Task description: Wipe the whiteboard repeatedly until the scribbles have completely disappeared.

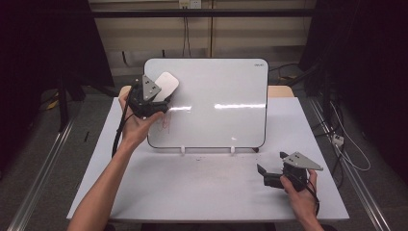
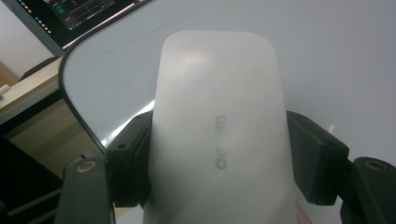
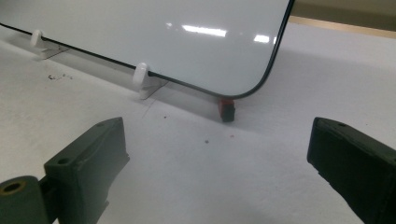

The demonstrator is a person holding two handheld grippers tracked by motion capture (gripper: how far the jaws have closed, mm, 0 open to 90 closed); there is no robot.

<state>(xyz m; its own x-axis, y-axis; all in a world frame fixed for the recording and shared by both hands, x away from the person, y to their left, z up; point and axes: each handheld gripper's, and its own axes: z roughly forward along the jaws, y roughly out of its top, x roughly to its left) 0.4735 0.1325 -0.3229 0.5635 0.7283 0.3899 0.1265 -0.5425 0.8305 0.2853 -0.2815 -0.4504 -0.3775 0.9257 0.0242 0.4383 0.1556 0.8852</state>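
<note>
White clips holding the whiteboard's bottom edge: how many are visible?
2. One clip left of centre and one clip right of centre under the whiteboard; none looks hidden.

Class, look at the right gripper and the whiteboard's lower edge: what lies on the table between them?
In the right gripper view, bare white table with a few small specks separates the right gripper from the whiteboard.

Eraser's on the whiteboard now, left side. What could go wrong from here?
The whiteboard only leans on small white clips, so pressing with the eraser may tip or slide it. The left gripper holds just the eraser's rear; it could twist loose. Red smudges below might smear.
</note>
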